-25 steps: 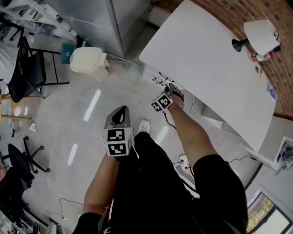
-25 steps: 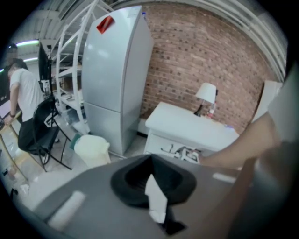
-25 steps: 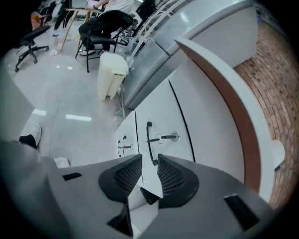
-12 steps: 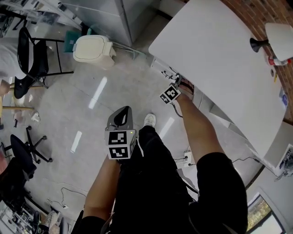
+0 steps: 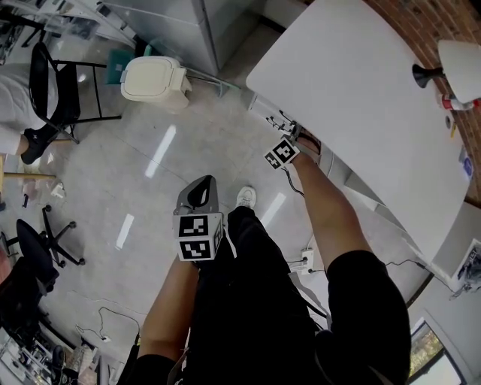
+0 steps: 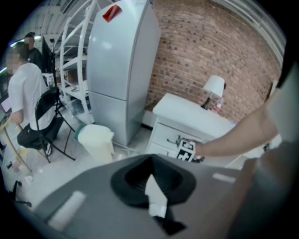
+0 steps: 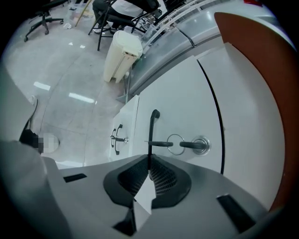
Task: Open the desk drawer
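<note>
Item, far left: black metal-framed chair (image 5: 56, 90) on glossy pale grey floor (image 5: 150, 225). Item: cream plastic lidded bin (image 5: 154, 80), rounded, smooth. Item: left gripper (image 5: 197, 197), grey moulded body with black-and-white marker cube, held over the person's leg well apart from the desk; its black pads meet with nothing between them. Item: right gripper (image 5: 294, 134), same make, at the desk's front under the tabletop edge. Change noted: a second ago it hung just short of the drawer fronts with its jaws wide; it has since dropped in against them, and its jaws are now closing, ribbed black pads (image 7: 161, 177) pressed onto the slim black metal bow handle (image 7: 151, 135). Item: flat white desk drawer front (image 7: 182, 93), smooth, matte, apparently still flush and shut; the handle is mounted on it, beside a silver lock with a ringed key (image 7: 187, 144). A second, similar handle (image 7: 117, 138) sits on the drawer beside it. Reading: grasp appears made, so the pull outward is the step in hand; opening not yet begun. Item: broad white laminate tabletop (image 5: 361, 90). Item, far right: white-shaded lamp (image 5: 460, 56) against red brick wall (image 5: 421, 19).
</note>
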